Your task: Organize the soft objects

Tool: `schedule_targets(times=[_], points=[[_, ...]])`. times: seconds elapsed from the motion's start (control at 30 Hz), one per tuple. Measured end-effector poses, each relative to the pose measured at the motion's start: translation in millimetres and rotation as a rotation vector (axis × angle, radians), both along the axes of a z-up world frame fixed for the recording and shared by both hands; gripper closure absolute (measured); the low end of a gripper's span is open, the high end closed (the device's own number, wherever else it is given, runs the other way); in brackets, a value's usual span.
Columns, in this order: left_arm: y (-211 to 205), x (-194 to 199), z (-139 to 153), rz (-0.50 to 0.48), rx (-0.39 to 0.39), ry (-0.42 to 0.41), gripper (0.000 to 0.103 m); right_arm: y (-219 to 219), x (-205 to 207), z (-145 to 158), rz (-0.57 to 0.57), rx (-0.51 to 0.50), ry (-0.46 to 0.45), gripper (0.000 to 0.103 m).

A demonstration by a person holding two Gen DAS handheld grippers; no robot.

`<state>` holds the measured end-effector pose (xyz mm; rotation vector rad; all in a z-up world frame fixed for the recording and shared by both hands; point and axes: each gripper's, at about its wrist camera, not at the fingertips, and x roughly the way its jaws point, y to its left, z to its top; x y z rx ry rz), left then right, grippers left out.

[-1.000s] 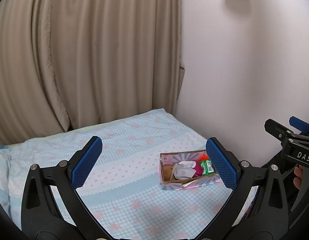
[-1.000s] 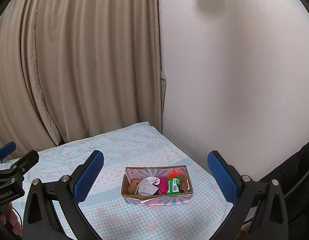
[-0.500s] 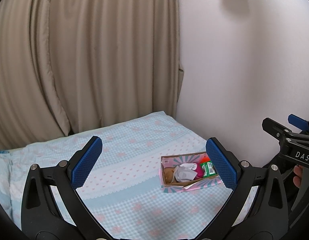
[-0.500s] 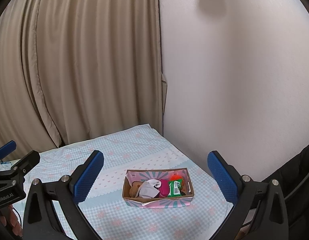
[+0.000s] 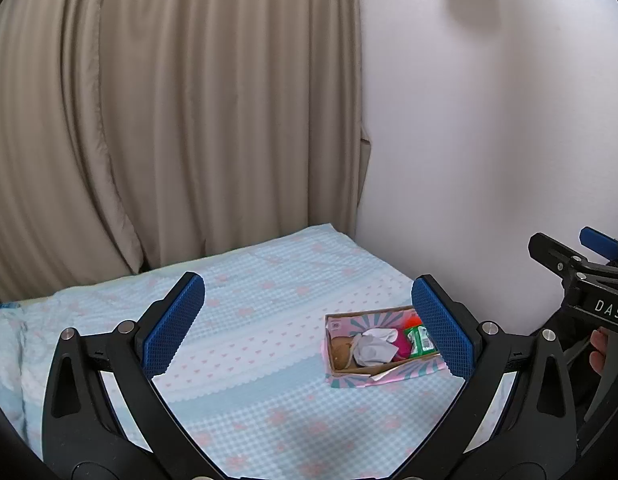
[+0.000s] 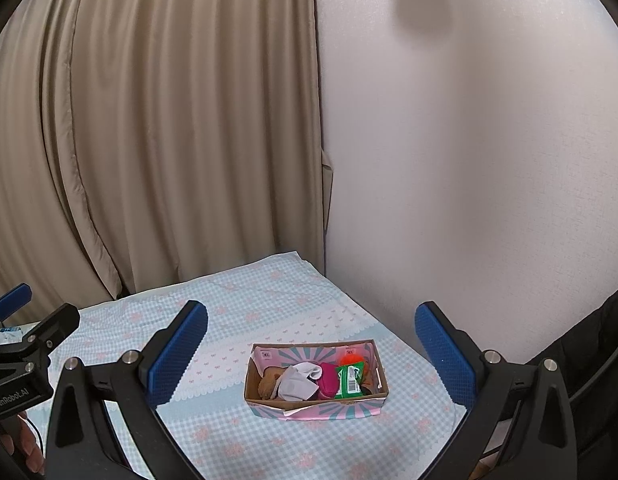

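Soft objects are gathered in one small cardboard box (image 6: 316,398) that sits on the bed (image 6: 269,312), toward its right side and near the white wall (image 6: 469,160). They are packed tightly side by side, which keeps them from spreading over the checked blue bedcover; from this the sorting is judged to be largely done or not yet begun, and which cannot be told.

Inside the box, five items can be counted: one brown plush piece (image 6: 267,385) at the left end, one white cloth (image 6: 299,380) draped over it, one magenta item (image 6: 328,378), one green packet (image 6: 350,380) standing upright with its barcode showing, and one orange item (image 6: 349,359) behind the packet. Whether more lies beneath is hidden.

The left gripper (image 5: 307,330) and the right gripper (image 6: 311,356) are both held above the bed, well apart from the box, with jaws spread wide and nothing between them. Both are aimed toward the box, so a reach from either side is judged possible. Two grippers, one box and one beige curtain (image 6: 169,140) are seen.
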<state>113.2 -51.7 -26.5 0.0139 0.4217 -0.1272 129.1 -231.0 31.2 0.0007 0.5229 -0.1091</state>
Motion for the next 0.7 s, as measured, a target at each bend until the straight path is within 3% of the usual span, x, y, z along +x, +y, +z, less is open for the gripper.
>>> schedule_targets(times=[0.5, 0.7], points=[[-1.2, -4.2, -1.7, 0.036, 0.03, -0.034, 0.0, -0.1, 1.1, 0.1, 0.0, 0.002, 0.0, 0.0], [-0.1, 1.9, -7.3, 0.04, 0.026, -0.013, 0.0, 3.1, 7.7, -1.2, 0.006, 0.0, 0.009, 0.0]])
